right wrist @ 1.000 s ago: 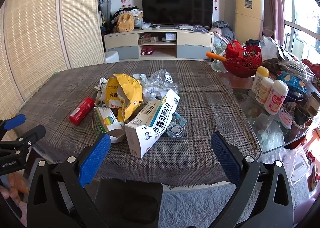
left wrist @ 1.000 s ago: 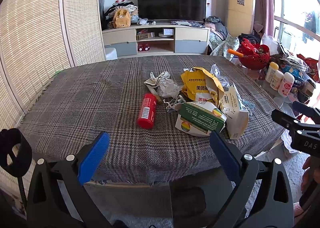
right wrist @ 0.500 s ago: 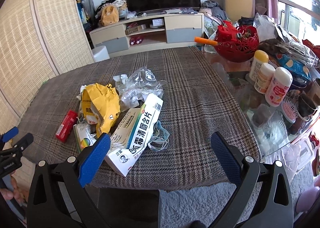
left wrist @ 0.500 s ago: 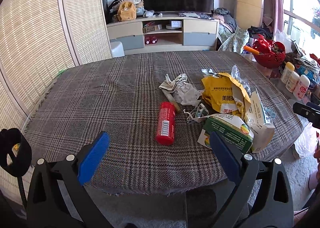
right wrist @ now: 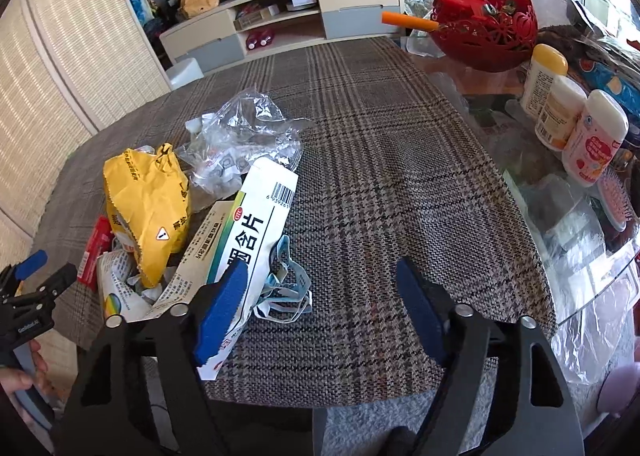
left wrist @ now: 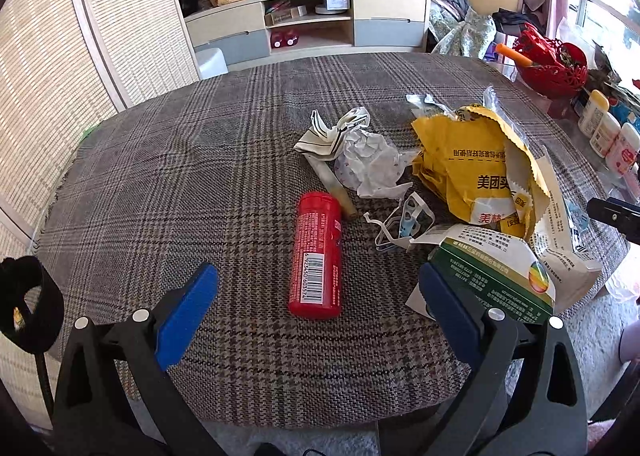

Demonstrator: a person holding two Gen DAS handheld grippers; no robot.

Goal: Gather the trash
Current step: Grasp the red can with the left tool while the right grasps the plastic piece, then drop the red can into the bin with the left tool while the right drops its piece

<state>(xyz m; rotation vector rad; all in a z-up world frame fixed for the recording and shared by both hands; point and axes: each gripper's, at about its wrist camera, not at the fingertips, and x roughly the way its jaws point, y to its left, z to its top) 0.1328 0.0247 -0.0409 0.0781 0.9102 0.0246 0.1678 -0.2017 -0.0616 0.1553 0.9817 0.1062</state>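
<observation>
Red plastic catches my eye first: the red bottle (left wrist: 318, 256) lies flat on the plaid-covered bench (left wrist: 160, 184), its long axis running almost straight away from my left camera, barcode end toward me and the rounded far end tipped slightly left. It sits between the blue pads of my left hand-held gripper (left wrist: 318, 312), whose jaws stand wide apart and grip nothing.

Just beyond the bottle's far end a pale paper tube (left wrist: 334, 184) runs diagonally, up-left to down-right, its lower end beside the bottle's top. Crumpled white paper (left wrist: 372, 164) lies just behind it, and a face mask (left wrist: 404, 220) with loose loops lies to the right of the bottle. Farther right I see the torn yellow bag (left wrist: 476, 172) and, nearer me, a green-and-white box (left wrist: 496, 272) at the bench edge.

From the right camera, my right hand-held gripper (right wrist: 320, 308) is also spread open, holding nothing. Its left pad overlaps my view of the long white medicine box (right wrist: 248, 240), which lies with its long axis pointing away and to the right, barcode end farthest. A clear plastic bag (right wrist: 244, 144) lies crumpled behind it.
</observation>
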